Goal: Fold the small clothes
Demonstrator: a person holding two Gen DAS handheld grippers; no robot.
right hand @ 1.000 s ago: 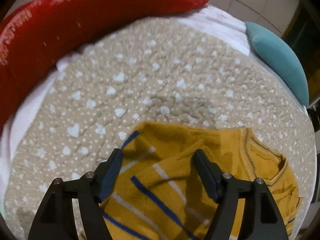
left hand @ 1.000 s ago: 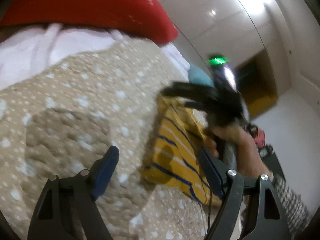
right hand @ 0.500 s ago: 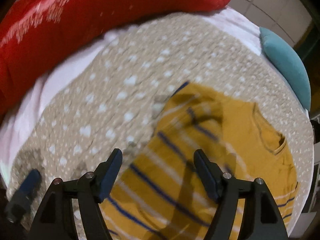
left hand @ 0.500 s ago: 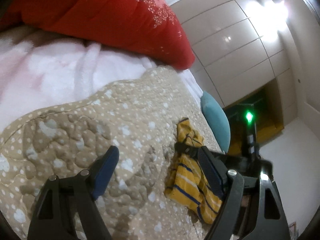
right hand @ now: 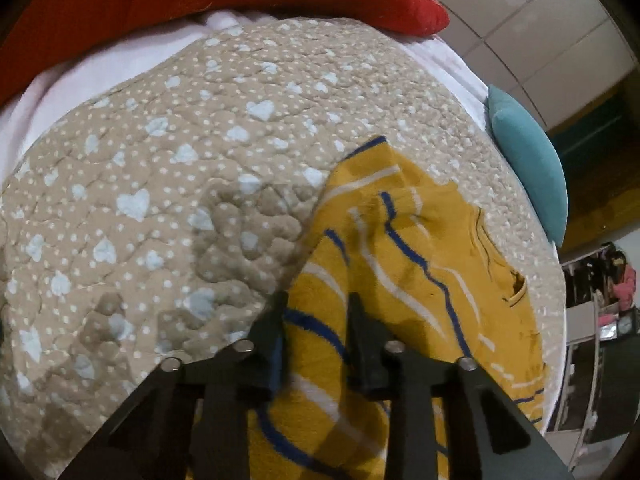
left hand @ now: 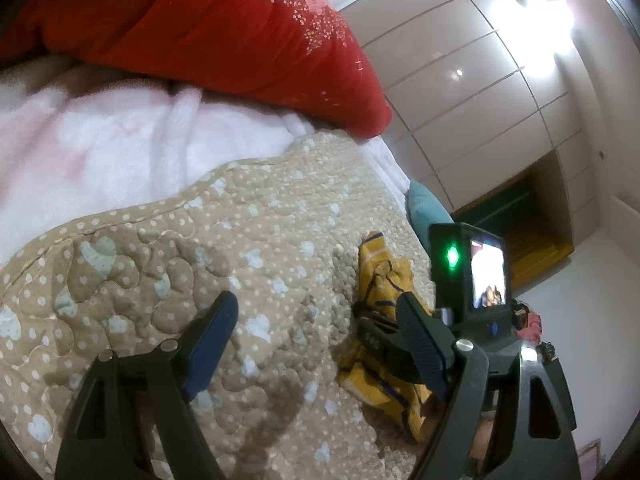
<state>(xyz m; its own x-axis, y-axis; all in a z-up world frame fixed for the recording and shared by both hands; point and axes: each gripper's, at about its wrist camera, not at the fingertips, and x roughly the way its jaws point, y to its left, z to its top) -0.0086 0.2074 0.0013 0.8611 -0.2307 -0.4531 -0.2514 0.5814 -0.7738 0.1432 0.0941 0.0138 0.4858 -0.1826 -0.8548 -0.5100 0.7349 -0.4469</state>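
Left wrist footage is filled mostly by the beige quilt [left hand: 248, 240], over which the left gripper [left hand: 316, 336] is held with its jaws spread wide and nothing between them. The yellow striped top [left hand: 380, 280] is seen only edge-on at the right of this view, bunched, with the right gripper [left hand: 384, 340] lying across it and a camera unit with a green light [left hand: 452, 258] and a small lit screen [left hand: 486, 272] rising behind. In the right wrist view the same top [right hand: 400, 248] is shown spread flat on the quilt [right hand: 180, 184], its blue and white stripes and its neckline [right hand: 516, 284] plain to see. There the right gripper [right hand: 316, 312] is seen with its jaws drawn in narrow on a raised fold of the top's lower edge; the cloth appears to be pinched, though the contact itself is partly hidden.

No brand, label or writing can be read in either view.

A quilted bedcover dotted with pale hearts serves as the surface. It is bordered by white bedding [left hand: 120, 152], a red pillow [left hand: 224, 28] and a teal cushion [right hand: 528, 160]. Glossy panelled wardrobe doors [left hand: 480, 92] and a pale floor are shown beyond the bed.
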